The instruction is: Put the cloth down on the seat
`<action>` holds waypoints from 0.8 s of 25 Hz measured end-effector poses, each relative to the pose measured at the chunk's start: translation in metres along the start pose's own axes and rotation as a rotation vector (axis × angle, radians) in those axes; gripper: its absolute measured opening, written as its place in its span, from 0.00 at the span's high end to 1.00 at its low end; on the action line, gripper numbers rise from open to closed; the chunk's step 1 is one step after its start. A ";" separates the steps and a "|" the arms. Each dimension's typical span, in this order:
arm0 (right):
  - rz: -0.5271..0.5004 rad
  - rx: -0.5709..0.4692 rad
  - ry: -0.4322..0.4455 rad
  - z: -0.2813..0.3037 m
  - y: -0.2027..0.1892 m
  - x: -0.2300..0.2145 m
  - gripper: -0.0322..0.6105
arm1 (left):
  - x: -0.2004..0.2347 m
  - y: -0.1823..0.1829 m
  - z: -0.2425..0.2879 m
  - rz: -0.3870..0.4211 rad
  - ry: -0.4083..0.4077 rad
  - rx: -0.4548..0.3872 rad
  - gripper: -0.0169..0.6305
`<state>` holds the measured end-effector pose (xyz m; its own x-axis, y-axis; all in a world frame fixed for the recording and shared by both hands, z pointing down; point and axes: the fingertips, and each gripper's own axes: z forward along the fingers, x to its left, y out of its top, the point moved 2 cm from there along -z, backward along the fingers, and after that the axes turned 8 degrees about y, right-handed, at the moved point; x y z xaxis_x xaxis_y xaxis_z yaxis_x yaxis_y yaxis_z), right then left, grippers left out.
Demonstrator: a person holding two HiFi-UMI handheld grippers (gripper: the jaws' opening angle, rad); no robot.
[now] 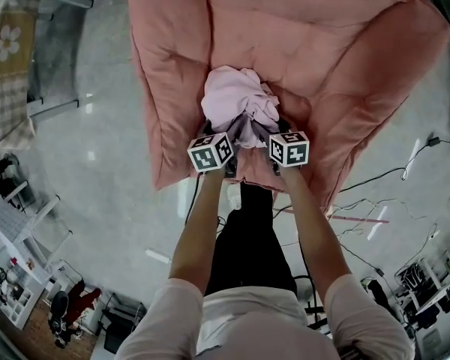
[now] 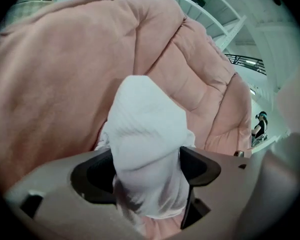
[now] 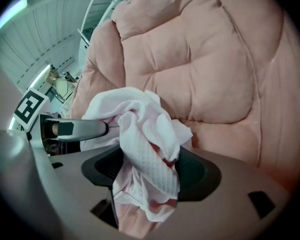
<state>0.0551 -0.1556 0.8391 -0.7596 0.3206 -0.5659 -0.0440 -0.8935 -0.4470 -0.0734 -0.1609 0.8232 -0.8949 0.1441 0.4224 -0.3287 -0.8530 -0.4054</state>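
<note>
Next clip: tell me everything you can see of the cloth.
The cloth is pale pink-white with a fine waffle weave, soft and crumpled into a bunch. It lies bunched over the front of the pink padded seat. The left gripper clamps one fold; another fold hangs loosely between the open jaws of the right gripper.

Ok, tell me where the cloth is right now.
In the head view the cloth is bunched at the centre, against the front of the pink seat, between the jaws of the left gripper and the right gripper.
</note>
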 end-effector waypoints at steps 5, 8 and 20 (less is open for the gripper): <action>-0.086 -0.002 -0.034 -0.034 0.013 0.018 0.46 | -0.013 0.006 -0.035 0.009 -0.005 -0.024 0.38; -0.141 -0.030 -0.049 -0.057 0.026 0.034 0.46 | -0.021 0.010 -0.060 0.039 0.006 -0.048 0.38; -0.262 -0.271 -0.110 -0.167 0.090 0.122 0.47 | -0.058 0.059 -0.185 0.123 -0.012 -0.256 0.39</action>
<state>0.0664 -0.1446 0.6140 -0.8110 0.4780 -0.3373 -0.0842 -0.6659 -0.7413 -0.0970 -0.1263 0.6250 -0.9295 0.0399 0.3665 -0.2849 -0.7087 -0.6454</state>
